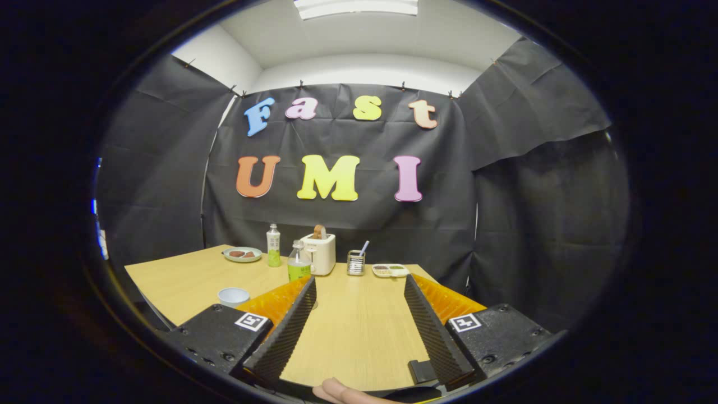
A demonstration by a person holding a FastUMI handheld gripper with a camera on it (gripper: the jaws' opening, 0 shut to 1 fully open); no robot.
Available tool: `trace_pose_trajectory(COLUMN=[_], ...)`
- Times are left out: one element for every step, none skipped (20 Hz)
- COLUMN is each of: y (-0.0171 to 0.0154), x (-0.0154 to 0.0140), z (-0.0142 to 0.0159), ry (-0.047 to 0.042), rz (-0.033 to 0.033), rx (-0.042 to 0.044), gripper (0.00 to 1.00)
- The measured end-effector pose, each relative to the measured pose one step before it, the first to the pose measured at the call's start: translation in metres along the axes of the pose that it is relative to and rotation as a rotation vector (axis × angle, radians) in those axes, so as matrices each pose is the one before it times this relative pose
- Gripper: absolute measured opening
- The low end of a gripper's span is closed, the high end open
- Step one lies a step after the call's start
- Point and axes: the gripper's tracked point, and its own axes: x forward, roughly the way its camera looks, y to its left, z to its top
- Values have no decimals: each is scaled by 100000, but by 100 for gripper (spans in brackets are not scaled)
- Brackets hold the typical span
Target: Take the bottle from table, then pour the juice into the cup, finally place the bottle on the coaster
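Note:
My gripper (359, 283) is open above the wooden table (359, 325), with bare tabletop between its fingers. A clear bottle with green juice (298, 262) stands just beyond the left fingertip (305, 289), its base hidden behind that finger. A pale cup (233, 296) sits on the table to the left of the left finger. A second bottle with green juice (273, 245) stands farther back, left of the toaster. I cannot make out a coaster.
At the back of the table stand a white toaster (320, 253) with bread in it, a plate with food (242, 254), a small metal holder (355, 262) and a flat dish of food (390, 270). A person's fingertip (342, 391) shows under the gripper.

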Motion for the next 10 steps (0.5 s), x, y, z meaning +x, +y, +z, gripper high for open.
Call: trace_pose_trajectory(y=[-12,-105,-68,-48,-137,-139,-200,-206,6,173], x=[-4,13,50,-50,5,-23,-7,-26,11,11], z=[-22,-47,-6,-45,68,-9,24,63,113,-134], ry=[42,213,275,268,34,-36,-5,-192,-149,176], rz=[107,63,76,108,40,-300,-545,-320,265,417], rx=[631,816,759,494,178,36,120,571,713,519], gripper=[100,100,100,100,100,100,100,100,100,100])
